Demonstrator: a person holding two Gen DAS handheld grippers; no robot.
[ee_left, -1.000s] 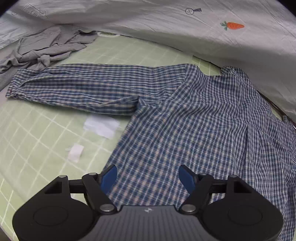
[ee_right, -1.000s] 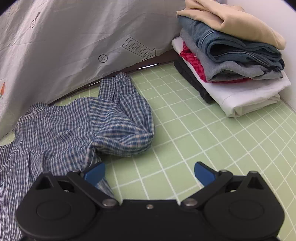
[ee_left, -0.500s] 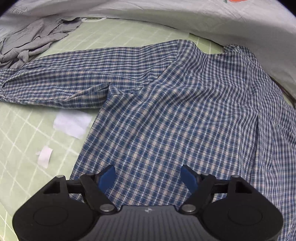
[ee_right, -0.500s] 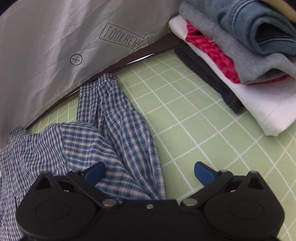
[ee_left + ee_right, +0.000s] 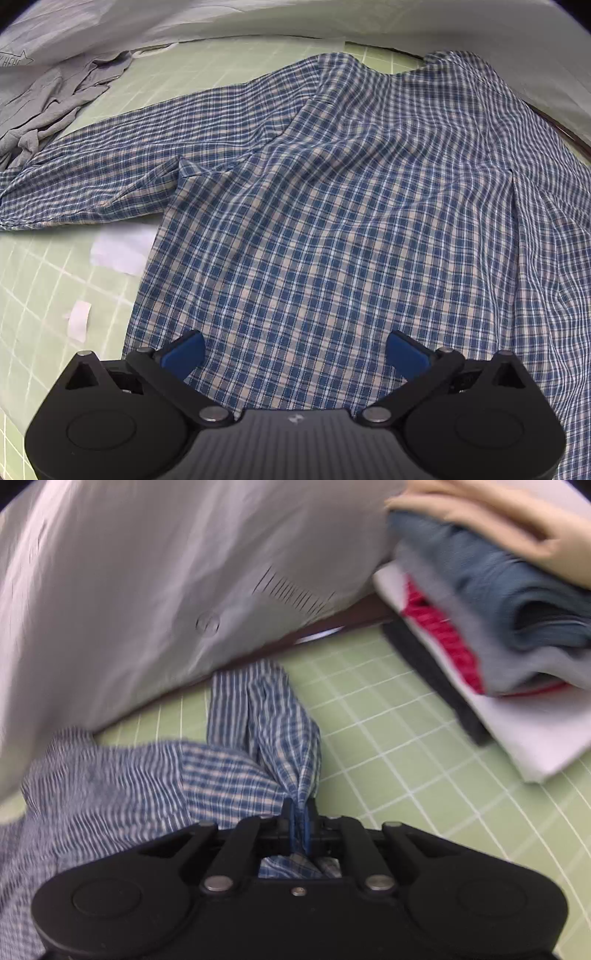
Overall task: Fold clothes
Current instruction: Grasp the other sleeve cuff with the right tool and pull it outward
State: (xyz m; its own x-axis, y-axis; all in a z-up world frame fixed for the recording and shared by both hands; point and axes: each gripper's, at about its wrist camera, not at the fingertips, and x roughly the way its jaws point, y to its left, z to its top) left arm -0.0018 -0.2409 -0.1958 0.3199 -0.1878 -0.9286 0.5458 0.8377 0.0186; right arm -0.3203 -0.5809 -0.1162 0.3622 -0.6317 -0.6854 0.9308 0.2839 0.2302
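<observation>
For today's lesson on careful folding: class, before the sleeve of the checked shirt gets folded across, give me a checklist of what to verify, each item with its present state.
1. Right gripper clamped on the shirt sleeve: ok, cloth is pinched between the shut pads.
2. Left gripper free: ok, jaws opening, pads clear of the cloth under them.
3. Checked shirt body spread flat: ok, only slight ripples.
4. Other sleeve laid out: ok, though creased.
5. Folded stack clear of the sleeve: ok.
6. Paper scraps clear of the shirt: not ok, one lies against its edge.
</observation>
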